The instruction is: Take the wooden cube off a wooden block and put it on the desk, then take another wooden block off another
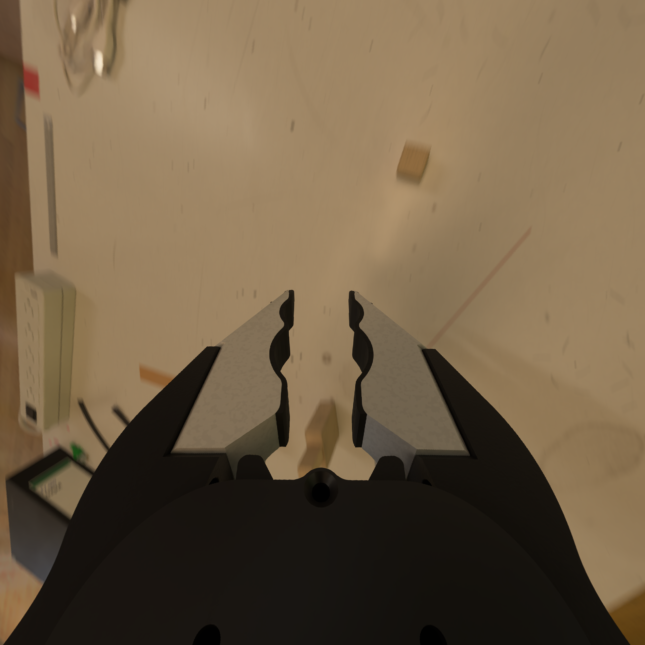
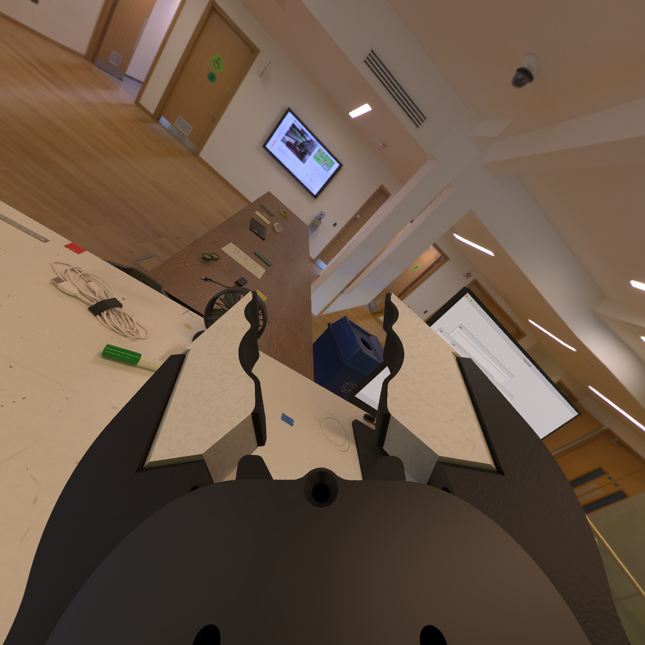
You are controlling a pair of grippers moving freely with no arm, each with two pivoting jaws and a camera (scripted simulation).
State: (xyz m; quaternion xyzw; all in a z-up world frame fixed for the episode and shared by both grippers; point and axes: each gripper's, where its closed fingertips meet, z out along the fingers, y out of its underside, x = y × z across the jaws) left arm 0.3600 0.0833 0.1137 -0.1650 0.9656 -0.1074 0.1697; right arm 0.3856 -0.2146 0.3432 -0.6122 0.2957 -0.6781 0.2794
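Note:
In the left wrist view, blurred by motion, a small wooden cube [image 1: 413, 162] lies alone on the pale desk [image 1: 209, 174], ahead and to the right of my fingertips. A wooden block [image 1: 323, 432] shows on the desk below, in the gap near the base of my fingers, touching neither. My left gripper [image 1: 321, 296] is open a little and empty, looking down at the desk. My right gripper [image 2: 321, 295] is open wide and empty, tilted above the desk's edge [image 2: 52, 384] and facing the room. No blocks show in the right wrist view.
A white power strip [image 1: 45, 349], a black box [image 1: 38, 506] and a metal ruler [image 1: 50, 181] line the desk's left side. The right wrist view shows a coiled white cable [image 2: 97, 300], a green marker [image 2: 125, 356], a monitor [image 2: 488, 363], a small fan [image 2: 227, 307] and a blue bin [image 2: 349, 352].

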